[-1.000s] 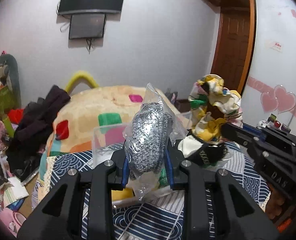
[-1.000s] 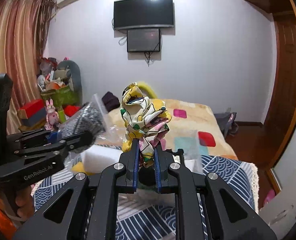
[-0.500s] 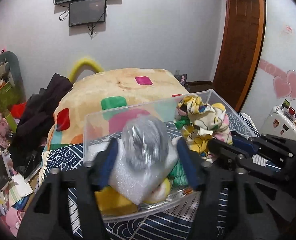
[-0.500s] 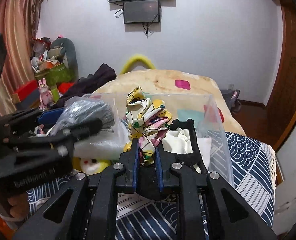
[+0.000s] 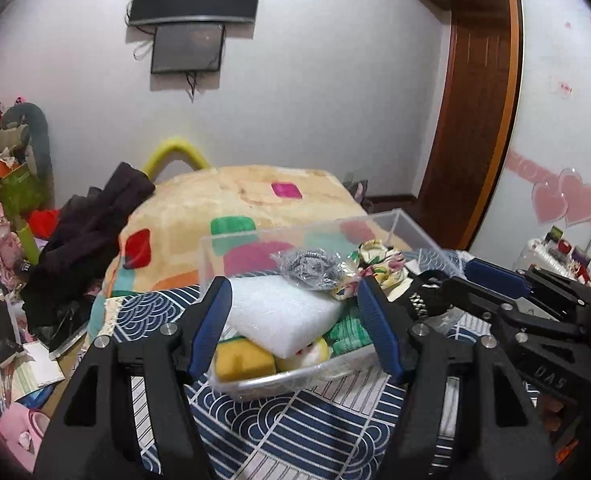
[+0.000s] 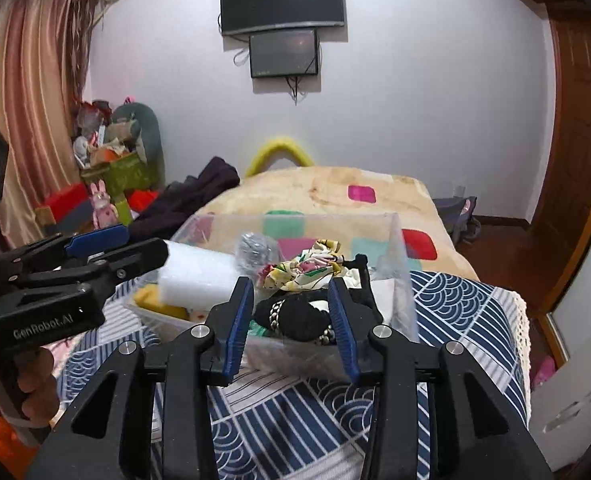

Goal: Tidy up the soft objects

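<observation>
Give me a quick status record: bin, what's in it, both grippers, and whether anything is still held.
bin: clear plastic bin on the blue patterned cloth
contents: white foam block, bagged silver scrubber, floral cloth, yellow sponge, green cloth, black item
left gripper: jaws have just been opening, nothing between the pads
right gripper: jaws have just been opening, clear of the floral cloth
held: nothing; scrubber and floral cloth lie in the bin

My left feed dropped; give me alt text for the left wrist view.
The open left gripper, jaws just opened, frames a clear bin on a blue patterned cloth. Inside lie white foam, a bagged scourer and a floral scrunchie.
</observation>
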